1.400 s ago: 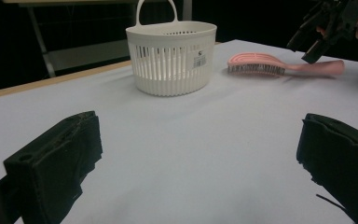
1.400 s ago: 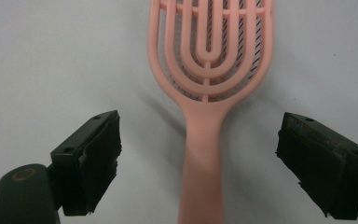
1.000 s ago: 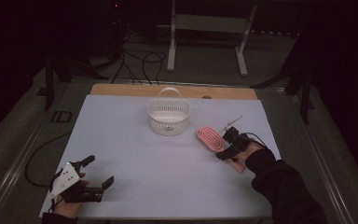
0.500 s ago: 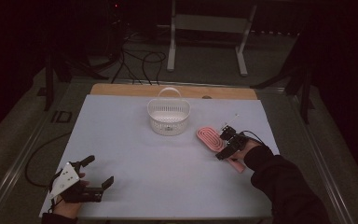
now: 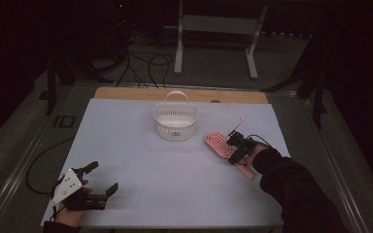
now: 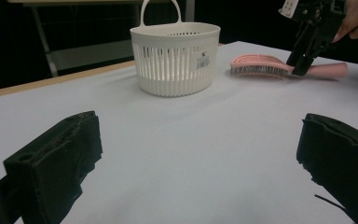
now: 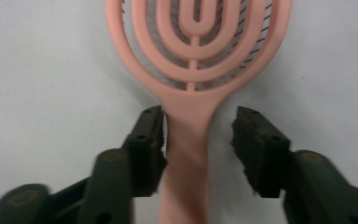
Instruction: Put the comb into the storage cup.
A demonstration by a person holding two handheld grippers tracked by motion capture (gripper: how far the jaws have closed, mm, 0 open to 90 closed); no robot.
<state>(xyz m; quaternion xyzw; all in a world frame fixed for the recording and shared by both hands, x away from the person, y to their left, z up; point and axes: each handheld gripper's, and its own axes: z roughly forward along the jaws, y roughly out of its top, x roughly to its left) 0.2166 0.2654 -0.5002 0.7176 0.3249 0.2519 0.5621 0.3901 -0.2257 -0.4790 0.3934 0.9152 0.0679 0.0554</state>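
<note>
A pink hairbrush (image 5: 217, 143) lies flat, bristles down, on the white table at the right, its handle pointing toward the near right. My right gripper (image 5: 234, 149) stands over its neck, open. In the right gripper view the jaws straddle the handle just below the looped head (image 7: 196, 46): the left jaw is against the handle and the right jaw stands a little apart. A white slatted basket (image 5: 176, 121) with a raised handle sits at the table's far middle. My left gripper (image 5: 102, 176) rests open near the front left corner, nothing between its jaws (image 6: 198, 140).
A bare wooden strip (image 5: 126, 93) runs along the table's far edge. Beyond it on the floor are cables (image 5: 145, 63) and a metal stand (image 5: 216, 29). In the left gripper view the basket (image 6: 175, 56) and the brush (image 6: 261, 65) stand ahead, with the right gripper (image 6: 314, 32) over the brush.
My right gripper has shifted slightly left and lower, settling around the brush's neck. The left gripper and the basket have not moved.
</note>
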